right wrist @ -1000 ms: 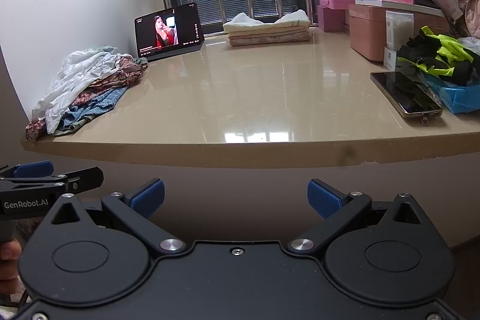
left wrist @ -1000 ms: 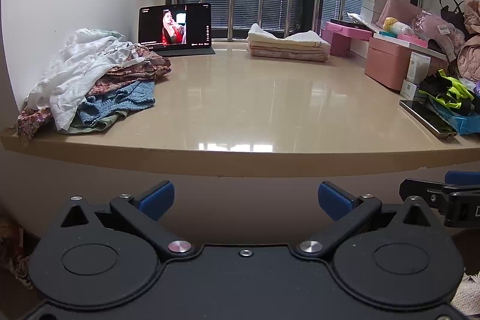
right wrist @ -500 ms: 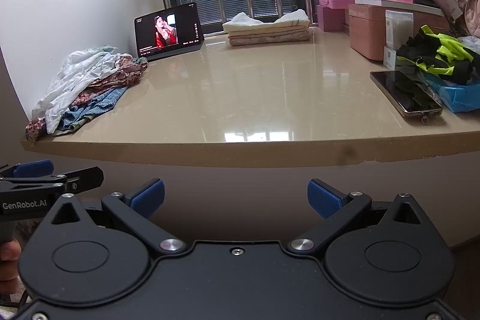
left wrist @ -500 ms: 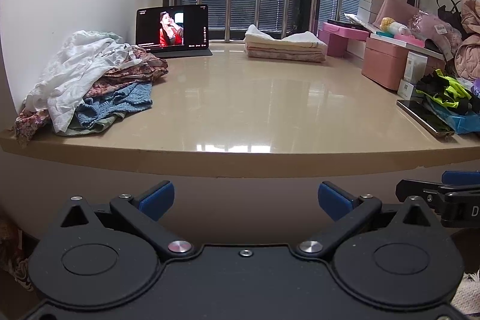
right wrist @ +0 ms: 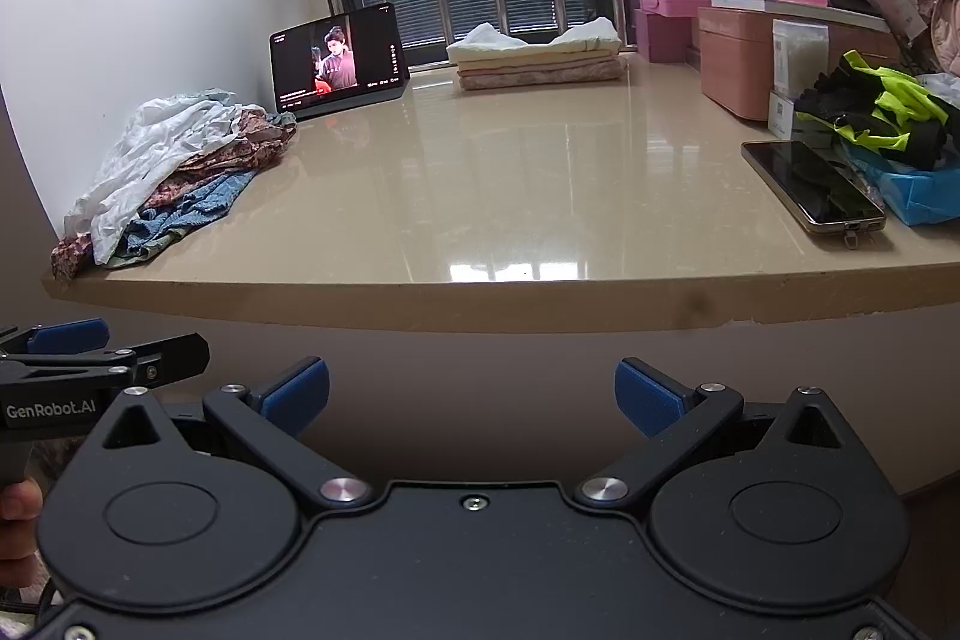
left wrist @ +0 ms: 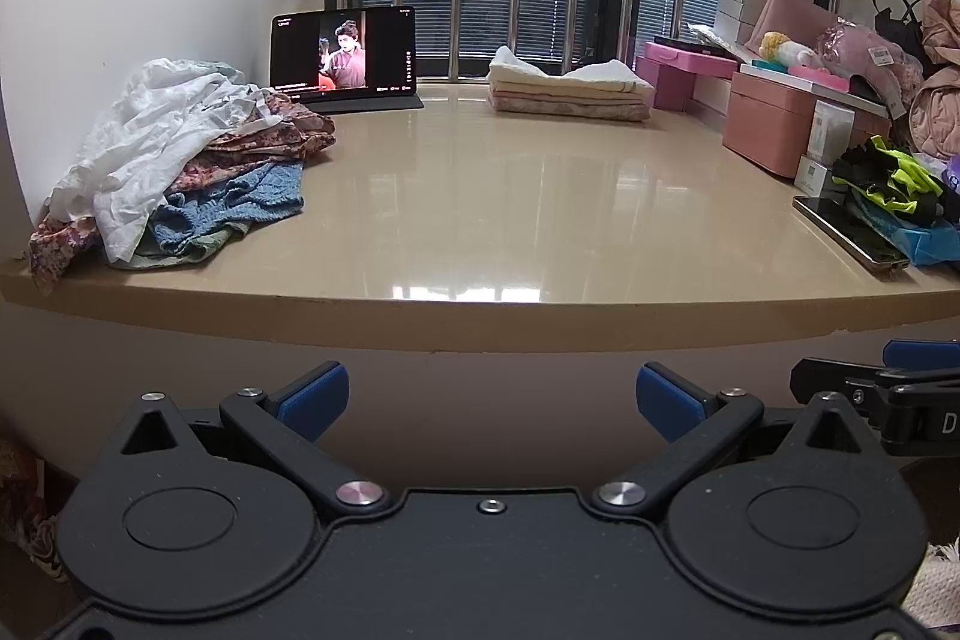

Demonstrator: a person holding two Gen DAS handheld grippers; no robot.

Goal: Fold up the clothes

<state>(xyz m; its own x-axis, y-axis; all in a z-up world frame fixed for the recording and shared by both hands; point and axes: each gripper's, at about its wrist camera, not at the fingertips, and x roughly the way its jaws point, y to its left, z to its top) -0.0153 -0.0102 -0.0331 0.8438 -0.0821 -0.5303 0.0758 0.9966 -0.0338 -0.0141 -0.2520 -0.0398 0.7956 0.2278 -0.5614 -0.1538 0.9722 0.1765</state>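
A heap of unfolded clothes, white, floral and blue, lies at the left end of the beige counter; it also shows in the right wrist view. A stack of folded clothes sits at the back by the window, seen too in the right wrist view. My left gripper is open and empty, held below and in front of the counter edge. My right gripper is open and empty at the same height, beside the left one.
A tablet playing video stands at the back left. A phone lies near the right front edge. Pink boxes, a black-and-yellow garment and bags crowd the right side. The counter is glossy.
Both grippers stay open and almost still below the counter edge. The left view has shifted slightly. The picture on the tablet has changed.
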